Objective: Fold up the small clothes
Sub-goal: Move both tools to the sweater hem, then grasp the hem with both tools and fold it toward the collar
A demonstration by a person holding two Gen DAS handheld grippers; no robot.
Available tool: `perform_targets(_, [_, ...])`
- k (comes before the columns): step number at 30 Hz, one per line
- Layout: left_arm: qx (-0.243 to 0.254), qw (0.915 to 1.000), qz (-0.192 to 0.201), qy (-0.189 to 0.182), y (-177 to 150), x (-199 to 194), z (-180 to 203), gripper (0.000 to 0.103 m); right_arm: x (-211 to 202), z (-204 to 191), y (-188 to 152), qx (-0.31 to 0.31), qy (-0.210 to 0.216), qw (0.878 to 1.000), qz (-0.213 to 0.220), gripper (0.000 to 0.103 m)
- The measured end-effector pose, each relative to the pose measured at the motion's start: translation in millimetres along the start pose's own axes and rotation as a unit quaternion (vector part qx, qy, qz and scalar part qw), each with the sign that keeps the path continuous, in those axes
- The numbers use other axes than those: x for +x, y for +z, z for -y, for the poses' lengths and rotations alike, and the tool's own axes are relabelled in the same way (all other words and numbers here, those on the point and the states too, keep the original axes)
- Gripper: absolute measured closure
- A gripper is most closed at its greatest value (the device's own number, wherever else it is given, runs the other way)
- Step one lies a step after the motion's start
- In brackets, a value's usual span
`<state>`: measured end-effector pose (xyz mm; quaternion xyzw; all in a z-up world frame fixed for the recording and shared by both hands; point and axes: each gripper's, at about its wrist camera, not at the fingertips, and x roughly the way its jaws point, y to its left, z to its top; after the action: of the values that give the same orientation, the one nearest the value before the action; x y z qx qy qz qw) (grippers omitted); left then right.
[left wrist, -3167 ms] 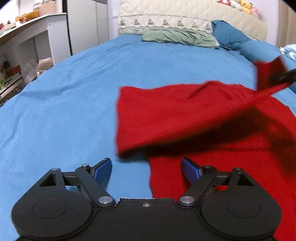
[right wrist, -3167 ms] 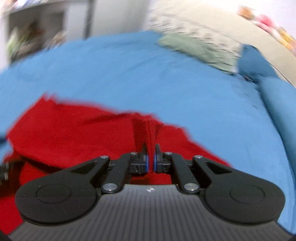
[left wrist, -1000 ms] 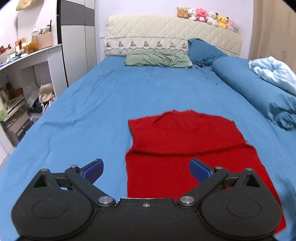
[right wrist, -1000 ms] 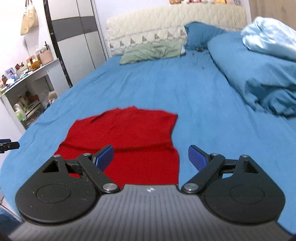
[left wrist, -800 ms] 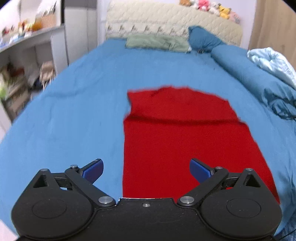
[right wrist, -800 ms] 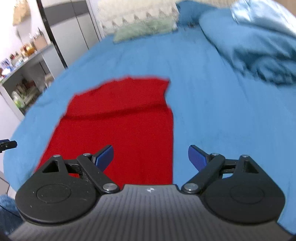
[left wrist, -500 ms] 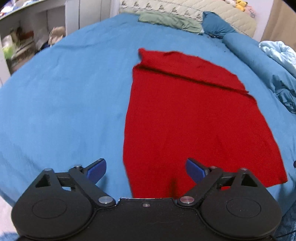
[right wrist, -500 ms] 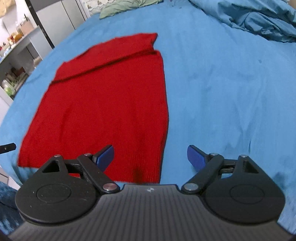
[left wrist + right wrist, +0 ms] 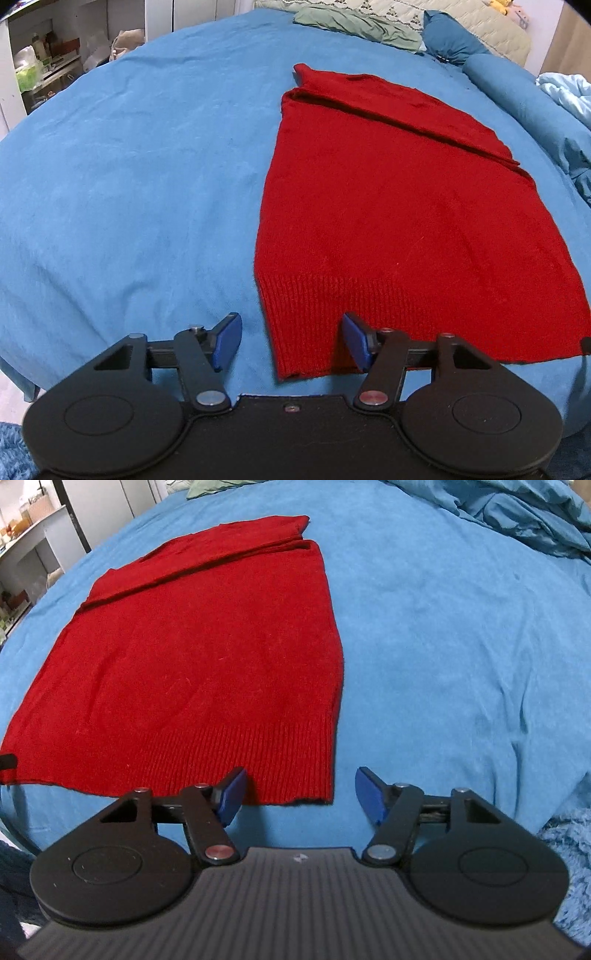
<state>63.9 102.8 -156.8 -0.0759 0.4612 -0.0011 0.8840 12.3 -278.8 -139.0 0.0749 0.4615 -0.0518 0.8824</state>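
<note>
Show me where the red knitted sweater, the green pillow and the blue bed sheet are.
red knitted sweater (image 9: 399,206): left wrist view, middle of the body.
green pillow (image 9: 354,24): left wrist view, middle of its top.
blue bed sheet (image 9: 461,627): right wrist view, bare part right of the sweater.

A wide bed covered by a blue sheet (image 9: 129,155) fills most of both views, its surface lightly creased, and at its far end stands a cream quilted headboard (image 9: 476,26) with a green pillow (image 9: 354,23) and a dark blue pillow (image 9: 448,42) lying against it. Along the bed's right side lies a rolled blue duvet (image 9: 532,107) with a pale blue blanket (image 9: 569,92) bunched beside it. To the left of the bed stand white shelves (image 9: 40,70) holding cluttered items too small to identify, and grey and white wardrobe doors (image 9: 107,506) rise behind them.
</note>
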Motion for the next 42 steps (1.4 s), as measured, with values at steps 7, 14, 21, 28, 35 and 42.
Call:
perform_targets(7, [0.011,0.9999,0.000,0.005,1.5,1.2,6.2,0.065,3.8,2.5,-1.2,0.005,0.001,1.000,0.004,0.066])
perform_targets(14, [0.019,0.9998,0.006,-0.001,0.1,-4.0,10.4,0.095,-0.9,3.8,-0.6,0.007,0.002,1.000,0.017,0.082])
perform_targets(21, [0.009,0.9994,0.027,-0.020,12.2,-31.7,17.2,0.097,-24.0,13.5,8.9,0.043,0.031,0.998,0.029,0.083])
perform_targets(28, [-0.022,0.9923,0.098,-0.073,77.2,-78.7,22.7,0.097,-70.6,29.7,72.0,0.092,0.087,0.988,0.085,0.083])
perform_targets(35, [-0.020,0.9809,0.172,-0.088,220.1,-54.3,54.1,0.097,-65.4,23.9,218.7,0.077,0.132,0.977,0.147,0.083])
perform_targets(42, [-0.071,0.9821,0.165,-0.058,349.5,63.4,65.5,0.097,46.4,5.5,372.4,0.085,0.097,0.983,0.127,0.083])
